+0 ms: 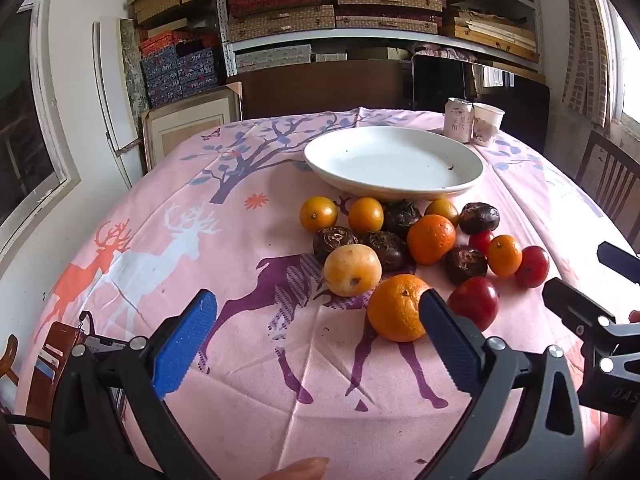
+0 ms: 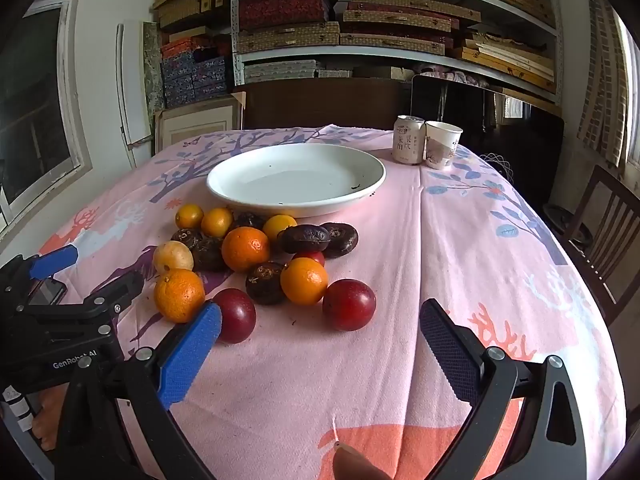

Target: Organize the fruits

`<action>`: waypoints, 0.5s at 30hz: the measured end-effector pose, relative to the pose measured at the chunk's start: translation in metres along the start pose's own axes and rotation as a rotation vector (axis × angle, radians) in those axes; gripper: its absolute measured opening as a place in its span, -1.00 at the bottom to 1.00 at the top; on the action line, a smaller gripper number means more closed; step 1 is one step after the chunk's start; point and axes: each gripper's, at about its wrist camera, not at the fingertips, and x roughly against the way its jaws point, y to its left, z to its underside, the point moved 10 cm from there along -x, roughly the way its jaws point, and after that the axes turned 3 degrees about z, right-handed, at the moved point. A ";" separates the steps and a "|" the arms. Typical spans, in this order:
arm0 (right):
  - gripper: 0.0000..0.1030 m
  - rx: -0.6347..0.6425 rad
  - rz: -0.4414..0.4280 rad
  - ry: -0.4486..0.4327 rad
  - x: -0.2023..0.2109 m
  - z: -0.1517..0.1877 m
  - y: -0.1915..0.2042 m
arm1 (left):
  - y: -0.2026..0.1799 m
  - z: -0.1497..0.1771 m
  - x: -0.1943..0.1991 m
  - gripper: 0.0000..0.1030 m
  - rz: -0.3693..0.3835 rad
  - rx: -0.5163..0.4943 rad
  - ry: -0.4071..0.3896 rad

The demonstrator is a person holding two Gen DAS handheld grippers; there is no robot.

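both jaws stand wide with nothing between them: the left hand-held gripper (image 1: 318, 344) hangs over bare cloth on the near side of the white plate (image 1: 394, 160), the right hand-held gripper (image 2: 320, 344) likewise. the fruit pile (image 2: 256, 256) lies on the table (image 2: 460, 264) just in front of the plate, touching fruit to fruit. the oranges (image 1: 396, 308) look firm and light, the red fruits (image 2: 349, 305) smooth and likely slippery; all will roll, so pinch each across its widest middle, gently
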 end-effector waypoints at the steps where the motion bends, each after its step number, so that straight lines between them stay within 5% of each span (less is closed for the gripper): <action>1: 0.93 0.002 0.002 -0.004 0.000 0.000 0.000 | 0.000 0.000 0.000 0.92 -0.002 -0.003 0.001; 15: 0.93 0.003 0.001 -0.007 0.001 0.000 0.000 | 0.000 0.000 0.000 0.92 0.002 0.001 0.000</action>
